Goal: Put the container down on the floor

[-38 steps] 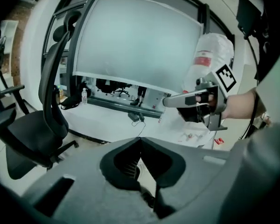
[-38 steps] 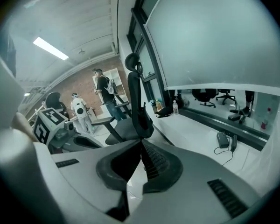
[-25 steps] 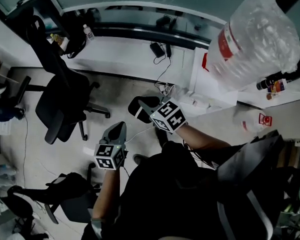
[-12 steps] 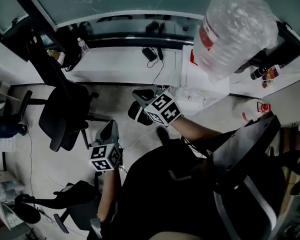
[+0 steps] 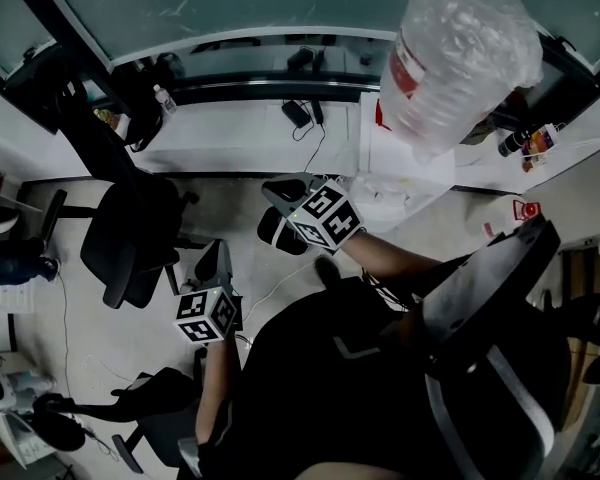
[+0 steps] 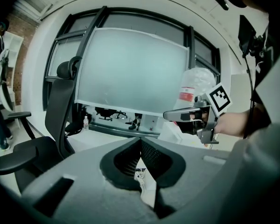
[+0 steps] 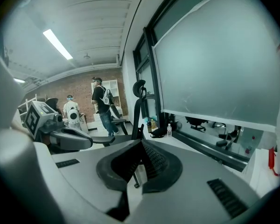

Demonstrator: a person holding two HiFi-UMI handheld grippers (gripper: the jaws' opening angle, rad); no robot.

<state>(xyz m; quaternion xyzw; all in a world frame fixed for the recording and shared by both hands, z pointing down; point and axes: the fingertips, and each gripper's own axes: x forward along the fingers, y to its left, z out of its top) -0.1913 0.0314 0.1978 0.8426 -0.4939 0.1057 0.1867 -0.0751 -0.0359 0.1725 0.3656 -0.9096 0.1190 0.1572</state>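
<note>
The container [image 5: 465, 53] is a large clear water jug with a red label, looming at the upper right of the head view over a white counter. It also shows behind my right gripper in the left gripper view, container [image 6: 196, 85]. My left gripper [image 5: 218, 255] hangs over the floor at centre left, shut and empty. The right gripper [image 5: 273, 190] is held higher, left of the jug and apart from it, also shut with nothing in it. Each gripper's own view shows its jaws closed together: left gripper [image 6: 140, 141], right gripper [image 7: 141, 143].
A black office chair [image 5: 130, 238] stands on the floor at left, another chair [image 5: 110, 408] at lower left. A white ledge under the window carries a small bottle [image 5: 161, 98] and a power adapter [image 5: 298, 113] with cables. People [image 7: 101, 101] stand far back by a brick wall.
The head view has swung, so the jug now sits further left and higher in the picture. Both grippers drifted slightly left and stayed shut and empty.
</note>
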